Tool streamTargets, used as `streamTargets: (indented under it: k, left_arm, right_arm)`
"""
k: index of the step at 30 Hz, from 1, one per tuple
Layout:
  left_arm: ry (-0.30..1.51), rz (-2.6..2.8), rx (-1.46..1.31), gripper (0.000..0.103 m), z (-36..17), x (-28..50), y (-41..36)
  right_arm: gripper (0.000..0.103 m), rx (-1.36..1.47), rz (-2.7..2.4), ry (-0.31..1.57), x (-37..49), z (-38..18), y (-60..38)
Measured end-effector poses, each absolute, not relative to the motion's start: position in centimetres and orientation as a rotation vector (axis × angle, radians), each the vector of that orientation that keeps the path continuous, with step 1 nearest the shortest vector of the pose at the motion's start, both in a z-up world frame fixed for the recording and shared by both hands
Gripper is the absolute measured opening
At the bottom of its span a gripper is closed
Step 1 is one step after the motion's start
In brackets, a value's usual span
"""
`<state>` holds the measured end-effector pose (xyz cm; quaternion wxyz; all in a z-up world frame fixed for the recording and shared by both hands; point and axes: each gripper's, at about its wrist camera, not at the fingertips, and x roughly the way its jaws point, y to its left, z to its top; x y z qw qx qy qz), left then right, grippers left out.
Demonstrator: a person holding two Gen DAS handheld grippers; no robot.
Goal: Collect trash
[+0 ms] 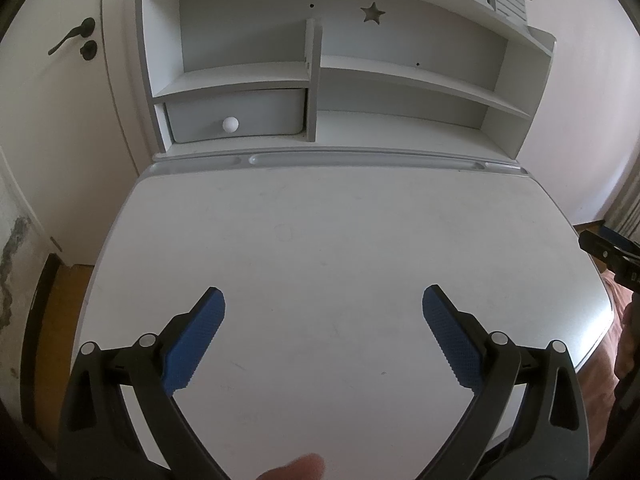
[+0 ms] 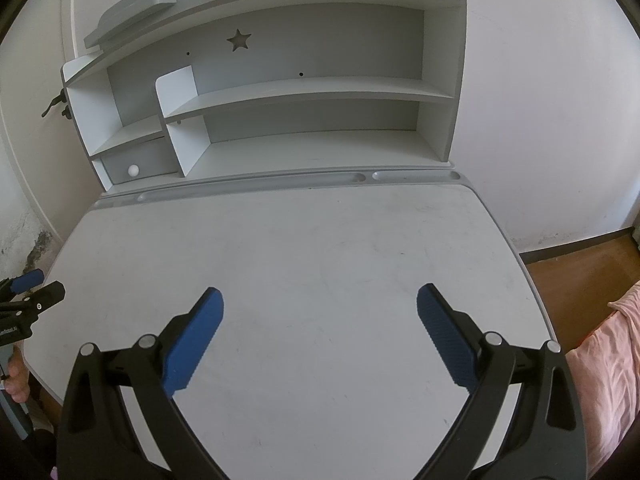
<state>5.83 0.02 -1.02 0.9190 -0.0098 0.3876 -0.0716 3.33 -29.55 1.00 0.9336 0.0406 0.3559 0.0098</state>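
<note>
Above white desk (image 1: 320,240), both claws spread

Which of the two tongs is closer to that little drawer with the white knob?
Left. The left tongs hover open over the desk, facing the drawer slightly to their left. The right tongs, also open, hover further right, with the drawer far off to their left.
</note>
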Motion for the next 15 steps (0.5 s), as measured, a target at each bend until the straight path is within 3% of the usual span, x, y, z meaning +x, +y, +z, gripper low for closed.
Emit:
streamTargets:
  k: [15]
  left_arm:
    - [0.799, -0.168, -0.033, 0.096, -0.9, 5.9, 0.1]
  right_arm:
    - [0.094, 0.091, 0.010, 0.736, 3.1, 0.6, -30.6]
